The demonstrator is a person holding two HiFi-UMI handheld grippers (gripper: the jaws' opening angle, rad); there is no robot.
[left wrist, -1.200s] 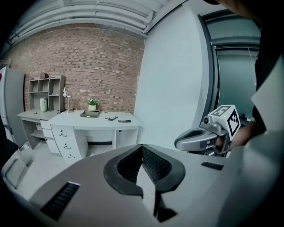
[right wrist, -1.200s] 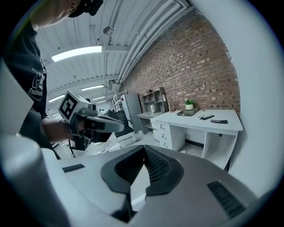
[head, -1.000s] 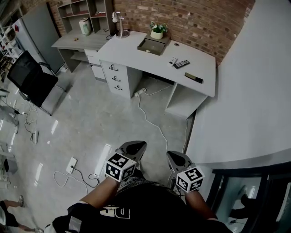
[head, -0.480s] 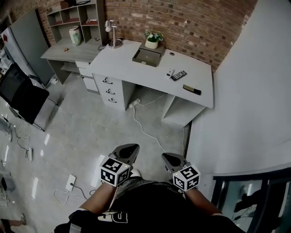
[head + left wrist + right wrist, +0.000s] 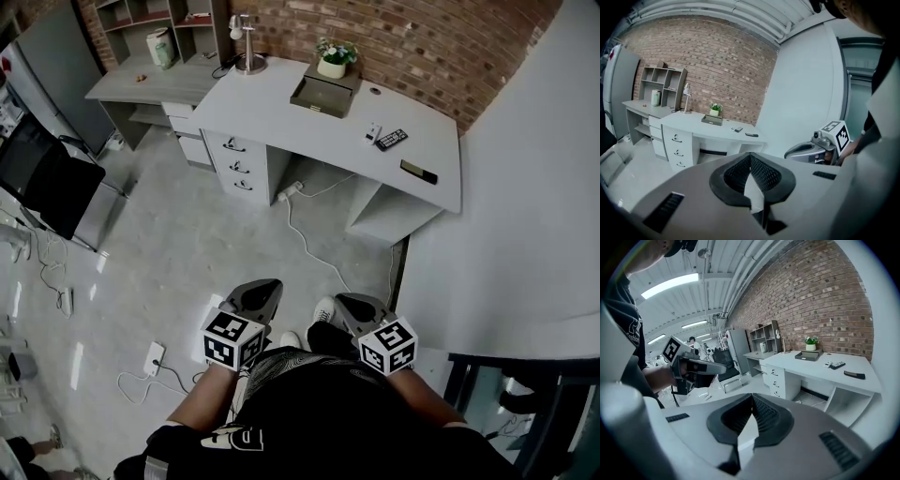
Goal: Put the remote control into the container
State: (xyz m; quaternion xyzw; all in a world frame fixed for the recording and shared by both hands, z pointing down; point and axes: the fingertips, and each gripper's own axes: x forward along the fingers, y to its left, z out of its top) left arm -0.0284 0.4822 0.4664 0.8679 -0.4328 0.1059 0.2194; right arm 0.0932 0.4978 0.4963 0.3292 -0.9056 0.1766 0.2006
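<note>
Black remote control (image 5: 391, 140) on white desk (image 5: 267, 105), apart from grey container (image 5: 317, 106)

- The right gripper (image 5: 751, 398) fills the lower frame, its jaws pressed together with nothing between them.
- Beyond it stands a white tabletop (image 5: 806, 369) against a brick wall (image 5: 811, 296).
- On the tabletop a dark container (image 5: 809, 355) sits in front of a potted plant (image 5: 811, 342).
- The remote control (image 5: 837, 365) lies further right, apart from the container (a small white device (image 5: 828, 363) lies just beside it).
- A dark flat object (image 5: 854, 375) lies near the tabletop's right end.
- At left, a hand (image 5: 661, 376) holds the left gripper (image 5: 723, 367).
</note>
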